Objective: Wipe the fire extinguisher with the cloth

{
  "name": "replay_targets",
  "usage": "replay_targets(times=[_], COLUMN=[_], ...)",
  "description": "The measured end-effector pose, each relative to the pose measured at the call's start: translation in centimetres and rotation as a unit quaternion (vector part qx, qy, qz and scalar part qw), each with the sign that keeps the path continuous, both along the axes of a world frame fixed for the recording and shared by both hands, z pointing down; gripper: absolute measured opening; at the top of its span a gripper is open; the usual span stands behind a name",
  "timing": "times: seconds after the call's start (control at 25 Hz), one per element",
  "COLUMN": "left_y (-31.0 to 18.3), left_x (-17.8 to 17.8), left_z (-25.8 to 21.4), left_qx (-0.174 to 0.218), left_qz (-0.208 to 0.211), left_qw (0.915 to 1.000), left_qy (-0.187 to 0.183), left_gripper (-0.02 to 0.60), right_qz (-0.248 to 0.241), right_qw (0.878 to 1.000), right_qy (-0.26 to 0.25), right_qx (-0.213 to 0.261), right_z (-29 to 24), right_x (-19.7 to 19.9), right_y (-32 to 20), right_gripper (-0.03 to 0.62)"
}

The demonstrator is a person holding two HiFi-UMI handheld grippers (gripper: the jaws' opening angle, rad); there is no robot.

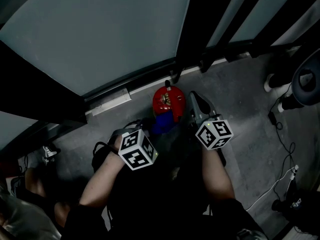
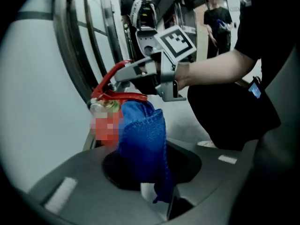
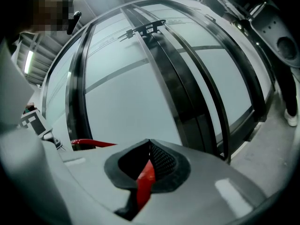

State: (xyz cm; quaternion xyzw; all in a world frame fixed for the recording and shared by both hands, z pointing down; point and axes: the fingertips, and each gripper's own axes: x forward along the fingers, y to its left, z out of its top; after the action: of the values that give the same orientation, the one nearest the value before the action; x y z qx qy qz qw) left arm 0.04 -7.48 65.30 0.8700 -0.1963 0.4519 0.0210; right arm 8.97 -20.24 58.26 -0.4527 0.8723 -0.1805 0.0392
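The red fire extinguisher (image 1: 168, 101) stands on the concrete floor against the base of a glass wall. In the left gripper view its red handle (image 2: 116, 87) shows above a blue cloth (image 2: 143, 142). My left gripper (image 2: 157, 193) is shut on that cloth, which hangs against the extinguisher's side (image 1: 162, 124). My right gripper (image 3: 145, 182) is shut on the red handle lever (image 3: 146, 179); its jaws reach the extinguisher's top from the right (image 1: 192, 102). The extinguisher's body is mostly hidden behind the cloth.
Large glass panels in dark frames (image 1: 100, 39) rise right behind the extinguisher, with a metal sill (image 1: 107, 102) at their foot. Cables (image 1: 280, 134) and dark equipment (image 1: 306, 79) lie on the floor at the right. A person (image 2: 218, 22) stands far off.
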Motion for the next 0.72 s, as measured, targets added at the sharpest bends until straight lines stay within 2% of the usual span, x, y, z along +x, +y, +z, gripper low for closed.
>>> replay_targets(times=[0.2, 0.32, 0.4, 0.52, 0.6, 0.72], left_y=[-2.3, -5.4, -7.8, -10.2, -10.8, -11.5], left_x=[-4.9, -6.8, -7.3, -6.2, -4.8, -5.0], left_z=[-1.6, -2.6, -2.7, -2.0, -1.3, -0.5], left_qx=[0.007, 0.018, 0.027, 0.029, 0.002, -0.065], left_qz=[-0.084, -0.111, -0.109, -0.068, -0.036, -0.033], left_qw=[0.9941, 0.9891, 0.9894, 0.9934, 0.9932, 0.9862], left_qy=[0.069, 0.095, 0.092, 0.088, 0.111, 0.149], left_gripper=[0.11, 0.11, 0.11, 0.11, 0.11, 0.112], right_qz=[0.002, 0.001, 0.0, 0.0, -0.001, -0.002], right_qw=[1.0, 1.0, 1.0, 1.0, 1.0, 1.0], right_qy=[-0.008, -0.011, -0.015, -0.017, -0.013, 0.008], right_qx=[-0.005, -0.011, -0.014, -0.017, -0.016, -0.013], right_z=[0.0, 0.1, 0.1, 0.1, 0.1, 0.3], right_x=[0.1, -0.1, -0.3, -0.1, 0.1, 0.3], right_y=[-0.1, -0.1, 0.1, 0.7, 0.9, 1.2], right_gripper=[0.003, 0.003, 0.003, 0.003, 0.003, 0.003])
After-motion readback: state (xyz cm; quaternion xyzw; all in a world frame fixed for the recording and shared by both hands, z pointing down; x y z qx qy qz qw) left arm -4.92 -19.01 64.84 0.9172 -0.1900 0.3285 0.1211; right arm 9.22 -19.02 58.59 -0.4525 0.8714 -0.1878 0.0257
